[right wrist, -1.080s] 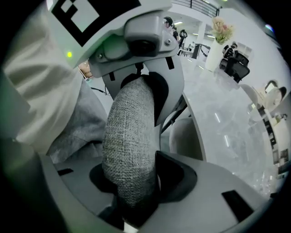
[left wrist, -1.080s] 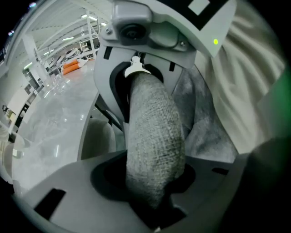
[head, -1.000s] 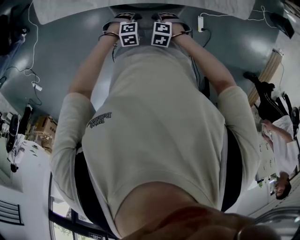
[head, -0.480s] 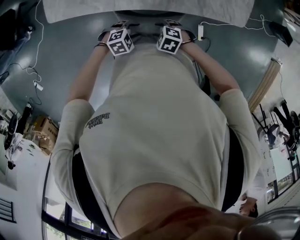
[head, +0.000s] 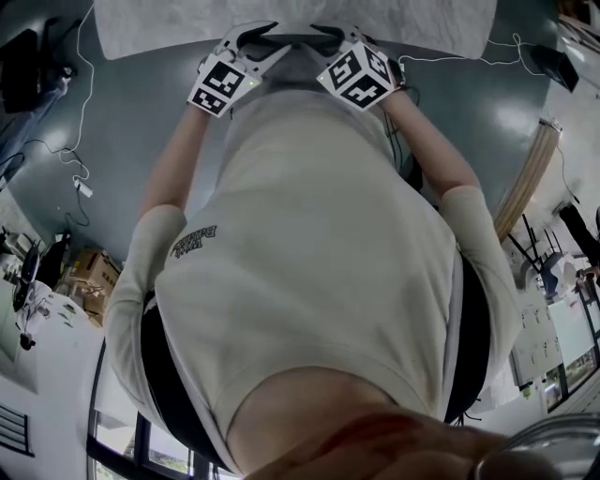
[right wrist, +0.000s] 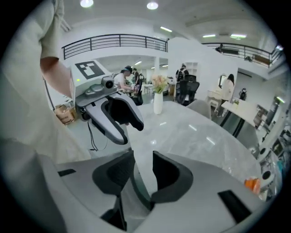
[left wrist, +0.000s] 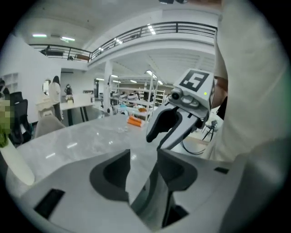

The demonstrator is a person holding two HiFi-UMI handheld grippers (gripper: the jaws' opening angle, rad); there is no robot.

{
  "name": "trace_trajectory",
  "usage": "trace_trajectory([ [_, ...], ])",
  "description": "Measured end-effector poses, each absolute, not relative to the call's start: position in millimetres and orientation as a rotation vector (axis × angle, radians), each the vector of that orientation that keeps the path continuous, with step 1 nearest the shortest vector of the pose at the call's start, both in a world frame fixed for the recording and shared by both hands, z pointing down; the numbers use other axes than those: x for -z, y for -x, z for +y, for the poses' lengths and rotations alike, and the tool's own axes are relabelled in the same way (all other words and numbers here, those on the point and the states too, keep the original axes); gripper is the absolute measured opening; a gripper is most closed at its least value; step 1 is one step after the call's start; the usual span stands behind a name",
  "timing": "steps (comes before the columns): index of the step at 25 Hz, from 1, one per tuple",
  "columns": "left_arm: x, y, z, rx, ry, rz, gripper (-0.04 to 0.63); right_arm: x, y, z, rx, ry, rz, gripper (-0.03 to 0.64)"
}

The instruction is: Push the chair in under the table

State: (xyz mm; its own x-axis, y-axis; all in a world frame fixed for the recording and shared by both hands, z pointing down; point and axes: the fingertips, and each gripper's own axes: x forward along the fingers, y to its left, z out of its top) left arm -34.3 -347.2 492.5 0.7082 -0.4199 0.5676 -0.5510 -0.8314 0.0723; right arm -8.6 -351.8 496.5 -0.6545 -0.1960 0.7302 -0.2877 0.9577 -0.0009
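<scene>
In the head view both grippers are held up in front of my chest at the near edge of the white marble table. My left gripper and right gripper point at each other over that edge. Both stand open with nothing between the jaws. The left gripper's jaws have just been opening and the right gripper's have just been closing. In the left gripper view my left gripper frames bare tabletop, with the right gripper beyond it. The right gripper view shows my right gripper the same way. I cannot make out the chair being pushed.
A white vase of flowers stands on the table, and an orange thing lies at its far side. Grey chairs stand beyond the table. Cables and a power strip lie on the grey floor. People stand in the background.
Both grippers have risen from low in front of my body to the table's edge. Their marker cubes have spread apart and rolled outward. The table has come further into the head view.
</scene>
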Motion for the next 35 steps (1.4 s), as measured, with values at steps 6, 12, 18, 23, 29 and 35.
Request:
trace_trajectory([
  [6, -404, 45, -380, -0.608, -2.817, -0.998, 0.118, -422, 17, -385, -0.144, -0.558, -2.426, 0.13],
  [12, -320, 61, -397, -0.351, -2.828, -1.188, 0.08, -344, 25, -397, -0.027, -0.694, -2.548, 0.118],
  [18, -251, 70, -400, -0.218, -2.858, -1.263, 0.049, -270, 27, -405, 0.044, -0.876, -2.676, 0.081],
  [23, -220, 81, -396, -0.151, -2.901, -1.307, 0.024, -228, 27, -404, 0.125, -0.973, -2.743, 0.063],
  [29, -191, 89, -383, -0.061, -2.892, -1.318, 0.012, -193, 24, -388, 0.091, -1.073, -2.806, 0.038],
  [35, -175, 100, -368, -0.029, -2.91, -1.366, 0.011, -169, 32, -367, 0.17, -1.124, -2.823, 0.012],
])
